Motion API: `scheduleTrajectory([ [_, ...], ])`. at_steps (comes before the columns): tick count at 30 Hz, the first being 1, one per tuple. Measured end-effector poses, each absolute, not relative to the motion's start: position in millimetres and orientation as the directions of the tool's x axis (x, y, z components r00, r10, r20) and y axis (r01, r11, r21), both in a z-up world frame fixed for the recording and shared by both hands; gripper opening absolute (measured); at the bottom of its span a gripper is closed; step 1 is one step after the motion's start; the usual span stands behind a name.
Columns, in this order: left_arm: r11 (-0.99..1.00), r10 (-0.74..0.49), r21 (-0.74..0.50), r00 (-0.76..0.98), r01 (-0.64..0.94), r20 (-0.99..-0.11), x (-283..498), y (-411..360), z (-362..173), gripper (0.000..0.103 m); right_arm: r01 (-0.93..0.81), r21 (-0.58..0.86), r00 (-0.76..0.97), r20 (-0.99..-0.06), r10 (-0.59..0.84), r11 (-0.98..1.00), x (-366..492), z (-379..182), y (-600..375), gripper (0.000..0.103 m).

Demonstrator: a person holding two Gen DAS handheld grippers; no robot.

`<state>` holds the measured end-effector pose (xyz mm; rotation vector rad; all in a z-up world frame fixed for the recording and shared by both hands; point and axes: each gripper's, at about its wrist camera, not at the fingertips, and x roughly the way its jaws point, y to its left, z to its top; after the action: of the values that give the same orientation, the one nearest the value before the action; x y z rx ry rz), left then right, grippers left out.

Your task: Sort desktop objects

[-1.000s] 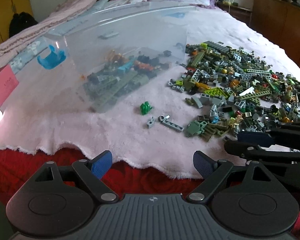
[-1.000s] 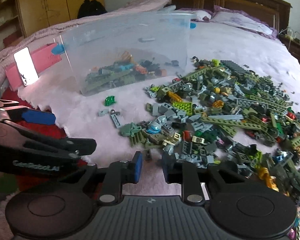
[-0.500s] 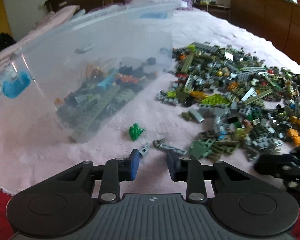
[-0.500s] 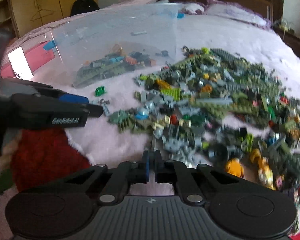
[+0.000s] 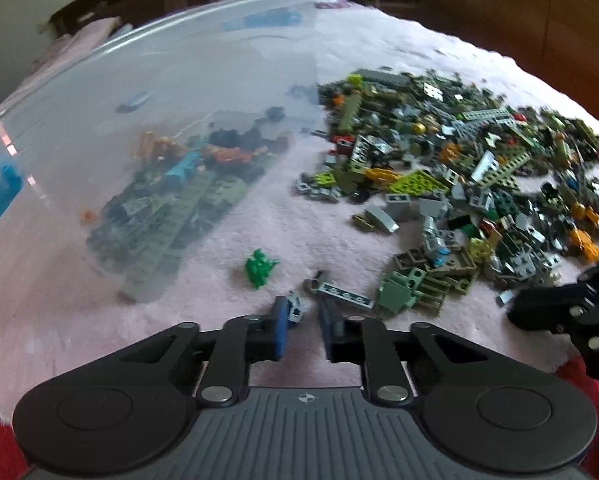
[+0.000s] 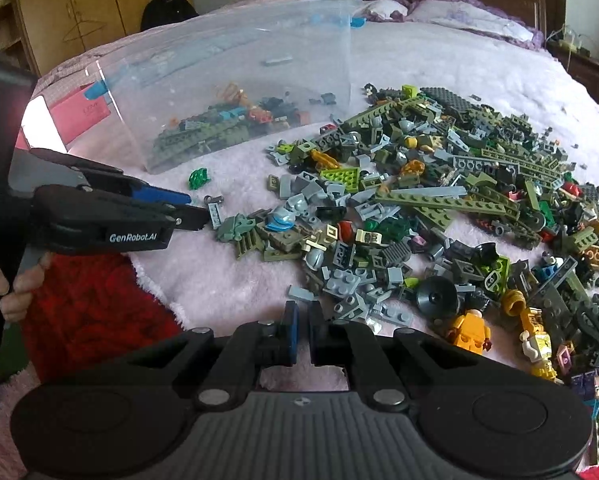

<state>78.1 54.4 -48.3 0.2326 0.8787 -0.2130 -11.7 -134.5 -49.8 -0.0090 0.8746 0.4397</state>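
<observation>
Bricks part-sorted: some lay in the clear bin point(image 6: 235, 92), most on the bed.

The bin held a shallow layer of pieces; a large loose brick pile point(image 6: 439, 216) covered the pink blanket point(image 5: 219, 240) beside it, so much sorting seemed left. The left gripper point(image 5: 302, 322) reached low toward the pile's near edge, jaws narrowed around a small grey piece point(image 5: 295, 308) without clearly gripping it; a green piece point(image 5: 259, 267) lay just beyond. The right gripper point(image 6: 302, 334) hovered over the pile's near side, jaws almost closed, holding nothing visible.
</observation>
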Motion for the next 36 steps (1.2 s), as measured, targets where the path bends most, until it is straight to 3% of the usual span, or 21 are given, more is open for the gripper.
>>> scheduleTrajectory([
  [10,0.960,-0.082,0.107,0.624,0.260,-0.777,79.9,53.2,-51.6,0.017,-0.357,0.264,0.490,-0.764,0.420,0.896,8.7,-52.3,-141.7,0.007],
  [15,0.972,-0.095,0.068,0.647,0.223,-0.757,69.1,56.1,-48.5,0.010,-0.342,0.250,0.554,-0.726,0.409,0.906,-6.8,-57.2,-141.7,0.008],
  [25,0.971,-0.135,0.031,0.649,0.237,-0.749,48.6,51.4,-30.3,0.010,-0.338,0.209,0.564,-0.735,0.375,0.918,-12.7,-51.3,-138.8,0.009],
  [26,0.971,-0.134,0.030,0.646,0.236,-0.751,48.4,51.6,-31.2,0.010,-0.335,0.210,0.564,-0.736,0.374,0.918,-12.2,-50.8,-139.0,0.011],
  [30,0.972,-0.131,0.027,0.638,0.232,-0.759,47.7,52.5,-34.7,0.011,-0.348,0.221,0.562,-0.729,0.391,0.911,-7.0,-48.7,-133.5,0.048],
  [31,0.973,-0.130,0.026,0.636,0.231,-0.761,47.5,52.7,-35.6,0.011,-0.356,0.220,0.562,-0.726,0.397,0.908,-6.2,-48.4,-131.0,0.051],
  [36,0.974,-0.127,0.022,0.624,0.225,-0.771,46.6,53.7,-40.0,0.012,-0.382,0.148,0.588,-0.722,0.364,0.912,-4.9,-51.8,-119.6,0.038],
])
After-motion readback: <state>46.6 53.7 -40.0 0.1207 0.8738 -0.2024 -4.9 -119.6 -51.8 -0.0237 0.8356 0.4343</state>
